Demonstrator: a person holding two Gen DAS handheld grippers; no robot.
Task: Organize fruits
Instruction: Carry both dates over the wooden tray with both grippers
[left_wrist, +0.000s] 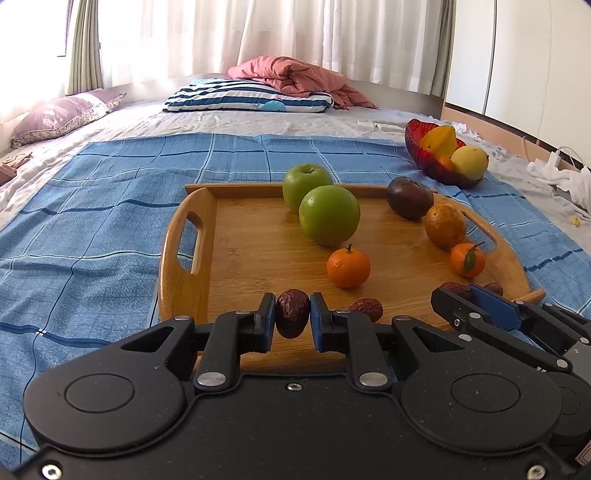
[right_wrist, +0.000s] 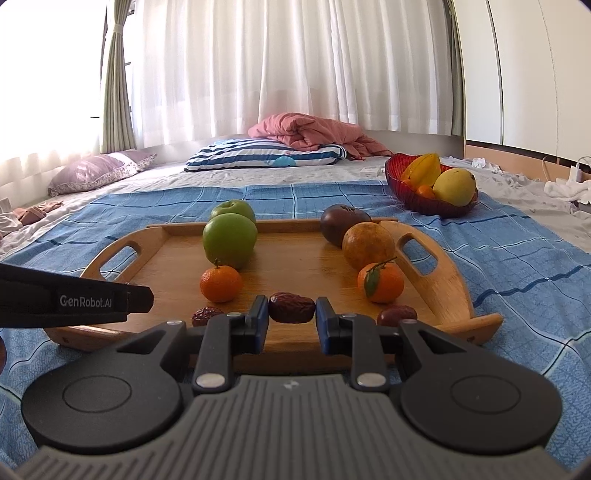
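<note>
Left gripper (left_wrist: 292, 314) clamps a red date (left_wrist: 292, 313) upright; right gripper (right_wrist: 291, 313) clamps another date (right_wrist: 291, 307) crosswise. Both over wooden tray (left_wrist: 184, 280) near edge; tray center bare.

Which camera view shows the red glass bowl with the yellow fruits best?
The right wrist view shows the red glass bowl best: it sits nearer the picture's middle, its rim and fruits plain. In the left wrist view the bowl is also whole, but lies further toward the right edge, more distorted.

A bed (left_wrist: 258, 122) carries a blue checked cloth (left_wrist: 92, 221), 2 pillows, a pink quilt (left_wrist: 295, 75).
</note>
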